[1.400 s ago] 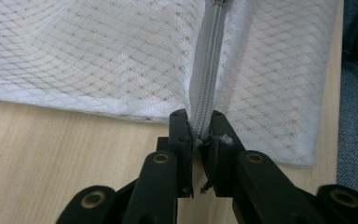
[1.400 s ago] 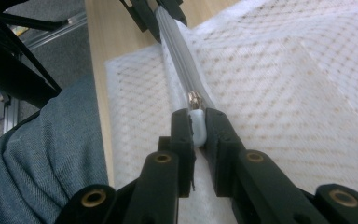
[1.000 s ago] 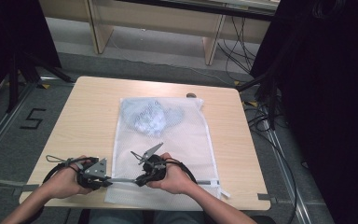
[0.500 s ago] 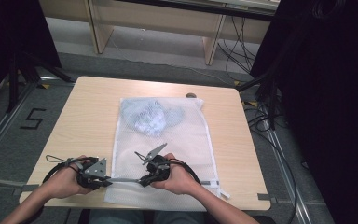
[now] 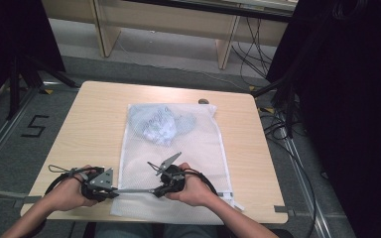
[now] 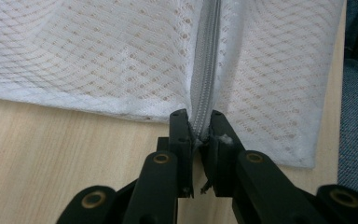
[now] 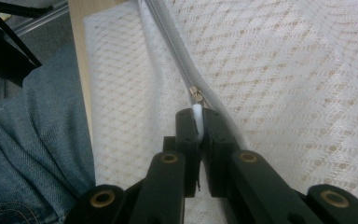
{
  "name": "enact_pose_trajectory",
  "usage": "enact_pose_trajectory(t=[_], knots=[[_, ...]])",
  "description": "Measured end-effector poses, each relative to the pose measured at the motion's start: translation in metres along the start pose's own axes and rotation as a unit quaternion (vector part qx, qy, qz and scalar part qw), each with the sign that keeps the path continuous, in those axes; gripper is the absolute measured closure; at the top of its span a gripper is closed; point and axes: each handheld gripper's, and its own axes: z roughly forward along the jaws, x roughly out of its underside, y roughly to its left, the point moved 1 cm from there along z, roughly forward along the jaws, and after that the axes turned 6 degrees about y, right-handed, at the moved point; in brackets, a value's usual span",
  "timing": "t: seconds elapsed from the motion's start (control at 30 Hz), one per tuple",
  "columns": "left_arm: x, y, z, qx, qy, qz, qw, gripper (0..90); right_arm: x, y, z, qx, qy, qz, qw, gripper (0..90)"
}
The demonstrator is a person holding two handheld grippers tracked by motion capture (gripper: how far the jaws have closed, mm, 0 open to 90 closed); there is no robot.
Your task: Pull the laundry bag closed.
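While the left claw (image 6: 199, 122) is pinning the end of the grey zipper (image 6: 206, 56) at the near left corner of the white mesh laundry bag (image 5: 178, 148), the right claw (image 7: 199, 116) has just been closing, and its jaws are now clamping the small white zipper pull (image 7: 196, 114) between them. In the earlier high views that claw is sitting at the same spot on the bag's near edge with its jaws a little wider; now, in the right gripper view, the pads are pressing on the pull, with the metal slider (image 7: 195, 92) showing just beyond the tips at about twelve o'clock.

In the high view the bag is lying flat in the middle of the wooden worktop (image 5: 94, 119), with a bundle of pale clothing (image 5: 161, 124) inside it toward twelve o'clock. Its zipper edge is running along the six o'clock side, where the left claw (image 5: 115, 190) is sitting at about seven o'clock and the right claw (image 5: 157, 189) at about six. Both hands are resting low on the worktop's near edge.

With one end anchored and the pull now gripped, the zipper is probably ready to be drawn along its track, away from the left claw; the anchoring grip should be keeping the mesh from bunching.
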Motion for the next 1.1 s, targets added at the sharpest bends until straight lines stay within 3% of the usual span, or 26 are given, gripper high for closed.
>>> enact_pose_trajectory(t=[0.07,0.1,0.5,0.57,0.7,0.73,0.77,0.8,0.93,0.97,1.1], knots=[[0.000,-0.001,0.001,0.000,-0.011,-0.010,0.9999,81.6,-0.001,0.000,0.001,0.006,-0.001,-0.011,0.9999,87.0],[0.000,-0.001,0.001,0.000,-0.010,-0.009,0.9999,81.6,-0.001,0.001,0.001,0.003,0.005,0.001,1.0000,87.0],[0.001,-0.001,0.001,0.001,-0.012,-0.009,0.9999,81.6,0.001,-0.003,0.001,-0.006,-0.003,-0.003,1.0000,87.1],[0.001,-0.001,0.001,0.000,-0.013,-0.011,0.9999,81.6,0.002,-0.002,-0.001,-0.005,0.001,0.010,0.9999,87.1],[0.001,-0.001,0.001,0.000,-0.012,-0.011,0.9999,81.6,0.005,-0.006,-0.005,-0.009,-0.004,0.009,0.9999,87.1],[0.001,-0.001,0.001,0.000,-0.012,-0.011,0.9999,81.6,0.007,-0.003,-0.006,-0.010,0.004,0.032,0.9994,87.1],[0.001,-0.001,0.001,0.000,-0.013,-0.011,0.9999,81.6,0.007,-0.007,-0.006,-0.009,-0.005,0.011,0.9999,87.1],[0.001,-0.001,0.001,0.001,-0.012,-0.011,0.9999,81.6,0.009,-0.006,-0.007,-0.009,0.000,0.021,0.9997,87.1],[0.001,-0.001,0.001,0.001,-0.012,-0.010,0.9999,81.5,0.010,-0.008,-0.009,-0.016,-0.007,0.020,0.9996,87.1],[0.001,-0.001,0.001,0.000,-0.011,-0.011,0.9999,81.6,0.010,-0.004,-0.009,-0.025,-0.005,0.045,0.9987,87.1],[0.001,0.000,0.001,0.003,-0.011,-0.014,0.9998,81.6,0.010,-0.005,-0.008,-0.025,-0.007,0.046,0.9986,87.0]])
